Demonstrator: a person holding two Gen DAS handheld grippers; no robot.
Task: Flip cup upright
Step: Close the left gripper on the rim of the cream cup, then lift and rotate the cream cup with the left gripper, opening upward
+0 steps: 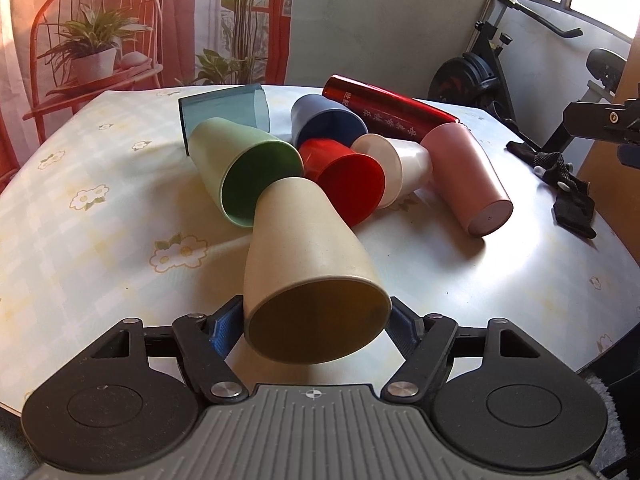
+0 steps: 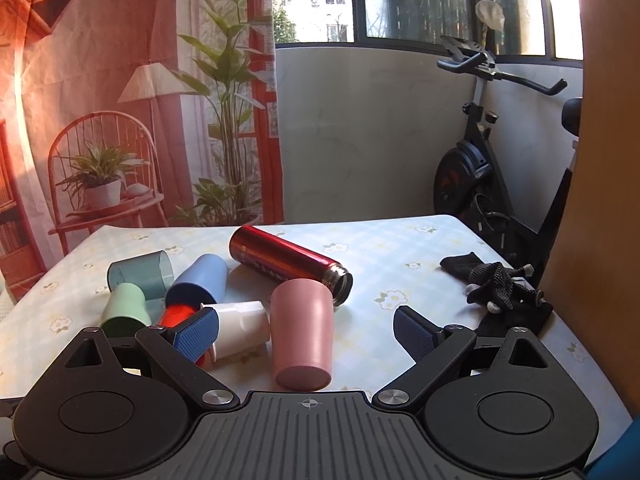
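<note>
The left hand-held gripper (image 1: 316,320) grasps a beige cup (image 1: 308,280) that lies on its side — its blue pads (image 1: 226,326) press against the cup wall near the rim on both sides, and the open mouth faces back toward the camera while the base points away into the pile. Just beyond that base, a green cup (image 1: 244,172) lies on its side with its dark mouth turned toward the hand-held gripper, and a red cup (image 1: 342,178) lies beside it, also mouth-forward. Farther ahead are a white cup (image 1: 400,164), a dark blue cup (image 1: 324,120), a translucent grey-blue cup (image 1: 224,110) and a red thermos flask (image 1: 392,110), all lying down on the surface (image 1: 100,220), which carries a pale checked cloth with flowers. Ahead and to the right of the left hand-held gripper, a pink cup (image 1: 468,176) lies with its base toward the camera. The right hand-held gripper (image 2: 306,334) is released — its fingers spread wide with nothing between them — and hovers above the surface, the pink cup (image 2: 302,332) lying just ahead between its fingers in view, untouched. To its right, a bundle of black straps (image 2: 500,292) lies on the surface near the edge. An exercise bike (image 2: 480,168) stands beyond the surface.
</note>
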